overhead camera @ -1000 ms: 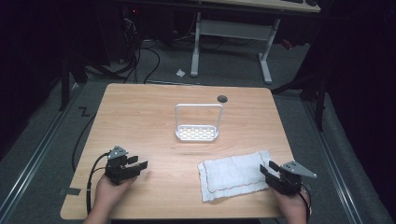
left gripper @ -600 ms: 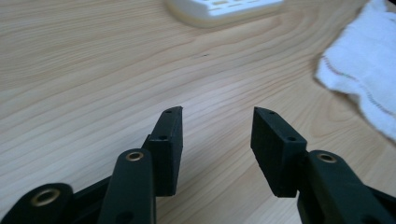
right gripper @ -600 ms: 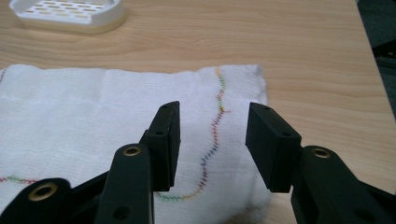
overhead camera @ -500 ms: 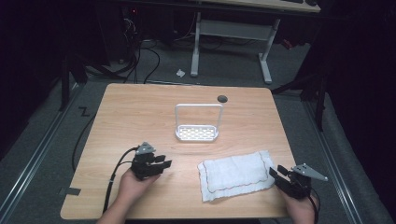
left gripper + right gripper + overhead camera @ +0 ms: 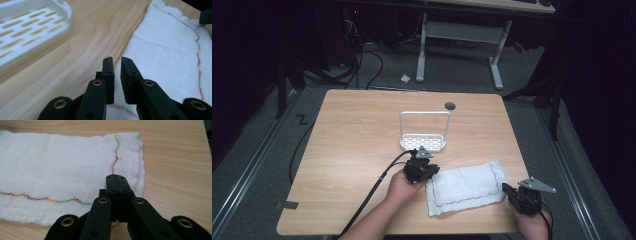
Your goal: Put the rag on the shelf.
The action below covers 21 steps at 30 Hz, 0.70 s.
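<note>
**On the bench: cloth and two grippers**

On the bench [image 5: 352,150], lay a white cloth [image 5: 464,187] near the front edge, before a white rack [image 5: 424,141]. At its left corner, left gripper [image 5: 117,65], jaws narrowly parted. At its right corner, right gripper [image 5: 116,182], jaws closed together over the cloth's corner.

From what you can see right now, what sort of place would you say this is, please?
Probably a lab or workshop recording bay: a lone wooden table on grey carpet, loose cables along the floor, and a height-adjustable desk behind.
</note>
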Each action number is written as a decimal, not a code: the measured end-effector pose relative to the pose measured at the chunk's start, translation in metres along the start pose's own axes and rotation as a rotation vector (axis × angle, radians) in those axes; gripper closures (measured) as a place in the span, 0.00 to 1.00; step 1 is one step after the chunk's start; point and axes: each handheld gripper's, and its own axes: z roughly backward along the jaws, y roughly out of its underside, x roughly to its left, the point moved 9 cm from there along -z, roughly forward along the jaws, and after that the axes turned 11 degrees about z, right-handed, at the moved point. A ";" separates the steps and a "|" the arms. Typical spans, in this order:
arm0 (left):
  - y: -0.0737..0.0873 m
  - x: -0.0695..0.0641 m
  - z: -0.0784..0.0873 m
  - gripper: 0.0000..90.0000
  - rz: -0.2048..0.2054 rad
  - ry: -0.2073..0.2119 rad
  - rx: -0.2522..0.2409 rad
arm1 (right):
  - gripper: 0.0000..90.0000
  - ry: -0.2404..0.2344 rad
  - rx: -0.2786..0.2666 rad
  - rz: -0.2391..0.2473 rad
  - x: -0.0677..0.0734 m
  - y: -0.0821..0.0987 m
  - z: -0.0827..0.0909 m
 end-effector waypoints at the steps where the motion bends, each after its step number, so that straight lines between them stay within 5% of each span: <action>1: 0.000 0.000 0.000 0.89 0.000 0.000 0.000 | 1.00 0.000 0.000 0.000 0.000 0.000 0.000; 5: 0.003 -0.003 -0.008 0.87 -0.012 -0.001 0.013 | 0.94 0.065 -0.026 -0.038 -0.015 0.000 0.012; 10: 0.006 -0.003 -0.012 0.86 -0.028 -0.009 0.022 | 0.75 -0.022 0.014 -0.081 -0.009 0.010 -0.001; 13: 0.006 -0.003 -0.012 0.86 -0.030 -0.010 0.023 | 0.83 -0.021 0.050 -0.064 -0.006 0.014 -0.005; 14: 0.006 -0.003 -0.012 0.86 -0.030 -0.010 0.022 | 0.97 -0.004 0.046 -0.051 -0.008 0.011 -0.002; 21: 0.004 -0.006 -0.011 0.74 -0.040 -0.018 0.010 | 0.98 0.064 -0.015 -0.030 -0.012 -0.001 0.011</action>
